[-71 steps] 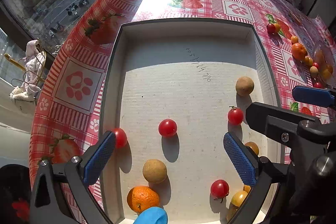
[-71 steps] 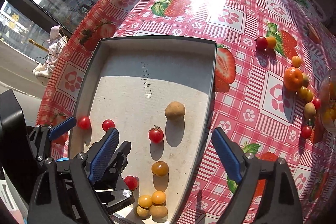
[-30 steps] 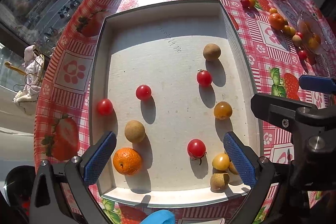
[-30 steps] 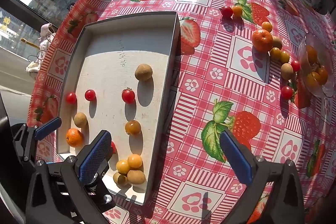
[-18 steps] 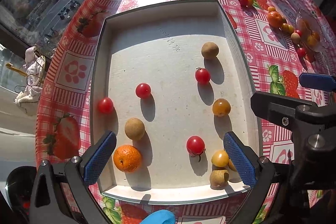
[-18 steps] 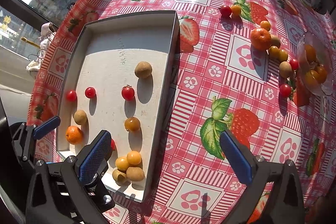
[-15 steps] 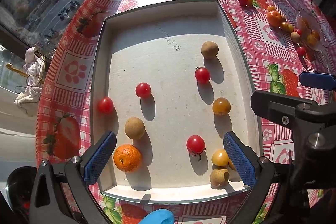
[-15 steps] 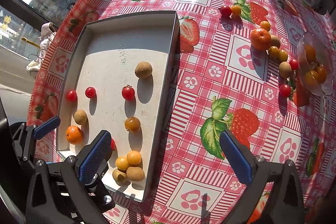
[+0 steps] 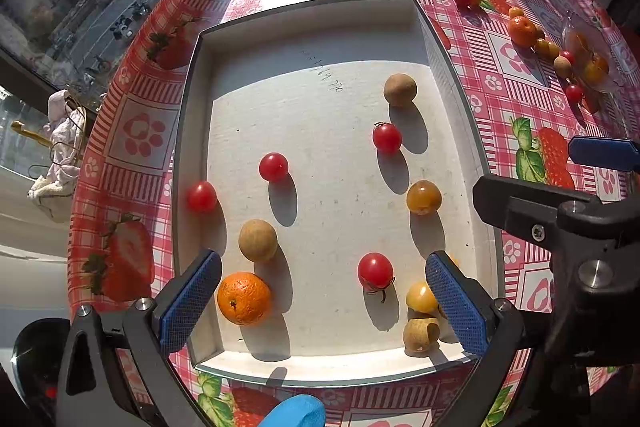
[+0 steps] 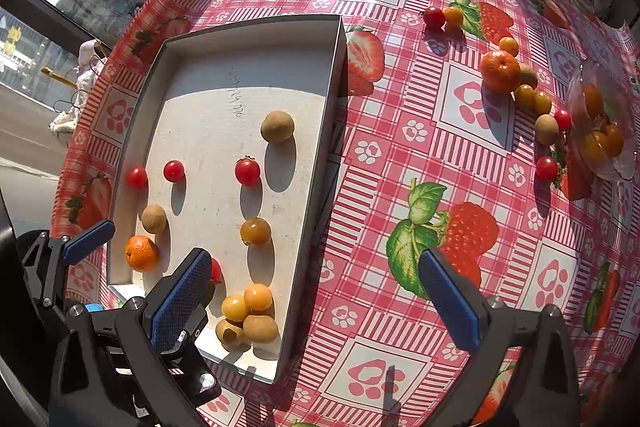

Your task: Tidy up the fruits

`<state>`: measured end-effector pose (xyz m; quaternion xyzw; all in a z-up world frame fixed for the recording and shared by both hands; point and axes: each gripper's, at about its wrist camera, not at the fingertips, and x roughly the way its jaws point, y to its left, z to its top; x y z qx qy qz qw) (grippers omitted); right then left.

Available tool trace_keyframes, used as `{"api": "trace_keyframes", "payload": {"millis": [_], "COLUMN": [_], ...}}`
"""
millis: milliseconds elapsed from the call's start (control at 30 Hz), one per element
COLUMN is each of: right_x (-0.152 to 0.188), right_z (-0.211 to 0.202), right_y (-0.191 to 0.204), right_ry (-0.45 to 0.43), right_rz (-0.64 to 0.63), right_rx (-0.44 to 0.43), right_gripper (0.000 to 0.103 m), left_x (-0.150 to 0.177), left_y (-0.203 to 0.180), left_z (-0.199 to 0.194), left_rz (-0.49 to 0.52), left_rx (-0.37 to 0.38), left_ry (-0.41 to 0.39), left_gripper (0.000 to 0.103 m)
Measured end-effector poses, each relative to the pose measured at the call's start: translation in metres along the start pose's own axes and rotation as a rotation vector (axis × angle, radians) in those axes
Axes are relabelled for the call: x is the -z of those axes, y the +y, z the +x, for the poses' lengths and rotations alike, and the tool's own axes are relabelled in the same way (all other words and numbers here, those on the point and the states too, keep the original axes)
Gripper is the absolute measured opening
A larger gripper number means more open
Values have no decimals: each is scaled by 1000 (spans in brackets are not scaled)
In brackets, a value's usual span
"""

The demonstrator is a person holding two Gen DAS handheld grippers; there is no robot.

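From the left wrist camera, the left gripper (image 9: pixel 320 295) is hovering with its blue pads spread wide and empty above the near end of the white tray (image 9: pixel 456 67), where a mandarin (image 9: pixel 244 298) is sitting just beside a brown longan (image 9: pixel 258 240), with cherry tomatoes scattered beyond. From the right wrist camera, the right gripper (image 10: pixel 316 295) is hanging wide apart, holding nothing, straddling the tray's right wall over the strawberry tablecloth (image 10: pixel 400 131); another mandarin (image 10: pixel 500 71) is lying well right of the tray.

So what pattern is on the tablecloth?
Red-and-white checks with strawberries and paw prints on the tablecloth, clearest in the right wrist view.
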<state>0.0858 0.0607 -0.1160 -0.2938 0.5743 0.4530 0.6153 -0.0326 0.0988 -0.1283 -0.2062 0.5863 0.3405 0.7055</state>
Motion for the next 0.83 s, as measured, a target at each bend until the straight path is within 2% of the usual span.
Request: {"api": "trace_keyframes", "payload": {"millis": [833], "right_x": [-4], "right_z": [7], "right_y": [10], "right_ry": [13], "right_rz": [-42], "right_rx": [12], "right_gripper": [103], "left_x": [1], "left_y": [-1], "left_z": [-1], "left_rz": [23], "left_rx": [19], "left_ry": [-9], "left_gripper": [103]}}
